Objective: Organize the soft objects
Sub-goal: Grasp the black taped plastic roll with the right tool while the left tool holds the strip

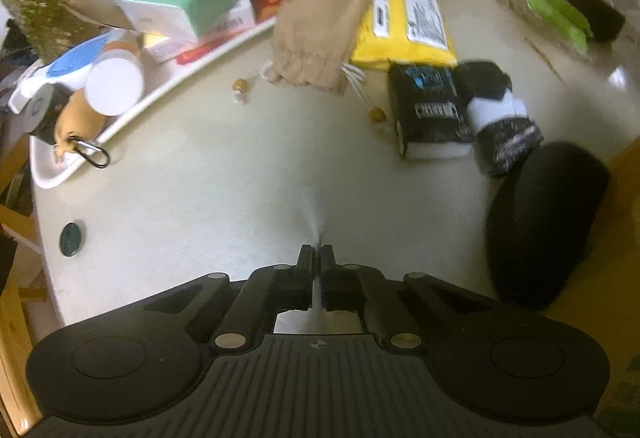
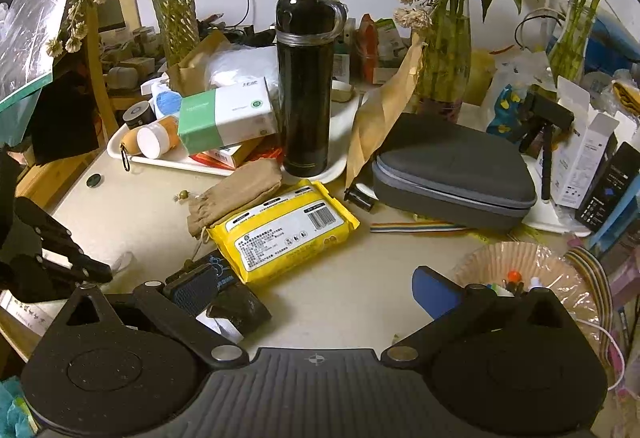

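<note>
Drawstring pouch [image 1: 316,33], tan, lies on surface [image 1: 208,197] well ahead of left gripper [image 1: 317,252], its far end against yellow wipes pack [image 1: 404,25]. Left fingers [image 1: 306,258] clenched together, nothing between. Rolled black-white socks [image 1: 500,117] ahead-right of them. Right gripper [image 2: 316,292] fingers [image 2: 434,288] spread wide, released, wipes pack just ahead.

On my desk, a tan drawstring pouch [image 2: 236,193] with bead-tipped cords lies flat, its far end against the yellow wipes pack [image 2: 286,238], which sits at its 4 o'clock. At the pack's 8 o'clock I see a black-and-white rolled sock bundle [image 1: 502,117] beside a black packet [image 1: 430,109].
</note>
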{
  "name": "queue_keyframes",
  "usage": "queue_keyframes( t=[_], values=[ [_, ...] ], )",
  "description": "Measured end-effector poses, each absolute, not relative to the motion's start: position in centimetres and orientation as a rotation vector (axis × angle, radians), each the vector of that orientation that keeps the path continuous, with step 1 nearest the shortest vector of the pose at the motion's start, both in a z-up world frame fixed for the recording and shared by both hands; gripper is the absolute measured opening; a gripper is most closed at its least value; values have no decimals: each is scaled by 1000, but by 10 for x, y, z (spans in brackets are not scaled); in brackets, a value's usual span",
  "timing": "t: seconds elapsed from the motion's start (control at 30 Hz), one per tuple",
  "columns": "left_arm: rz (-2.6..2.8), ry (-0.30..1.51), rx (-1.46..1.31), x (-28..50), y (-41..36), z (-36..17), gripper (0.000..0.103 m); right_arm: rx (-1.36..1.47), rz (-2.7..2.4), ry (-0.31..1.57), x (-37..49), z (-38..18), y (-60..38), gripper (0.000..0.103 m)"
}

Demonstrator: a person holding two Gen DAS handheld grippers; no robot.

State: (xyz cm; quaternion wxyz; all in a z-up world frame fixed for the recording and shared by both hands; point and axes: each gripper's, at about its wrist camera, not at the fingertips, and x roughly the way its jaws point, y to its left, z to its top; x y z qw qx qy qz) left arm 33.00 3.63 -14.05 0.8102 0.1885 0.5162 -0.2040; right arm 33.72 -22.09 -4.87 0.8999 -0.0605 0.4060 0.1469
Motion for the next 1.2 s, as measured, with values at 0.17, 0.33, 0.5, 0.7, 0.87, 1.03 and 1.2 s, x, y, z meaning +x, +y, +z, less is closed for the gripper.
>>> queue_keyframes(
  t=[0.17, 0.33, 0.5, 0.7, 0.87, 1.03, 1.2],
  values=[
    [-422, 1046, 323, 327, 43, -116, 4, -126, 305, 850, 339, -52, -221, 103],
    [-409, 966, 261, 317, 44, -85, 4, -137, 319, 861, 345, -58, -220, 103],
    [-416, 904, 230, 305, 42, -62, 4, -94, 371, 931, 360, -74, -216, 103],
    [-415, 831, 166, 293, 48, -39, 4, -63, 476, 1027, 375, -92, -202, 103],
    [-402, 788, 87, 286, 56, -27, 4, -22, 555, 1140, 389, -114, -195, 94],
    [-411, 763, 70, 279, 56, -20, 4, 89, 623, 1270, 407, -143, -194, 82],
    [-410, 756, 67, 278, 57, -20, 4, 170, 644, 1363, 420, -166, -186, 77]
  ],
)
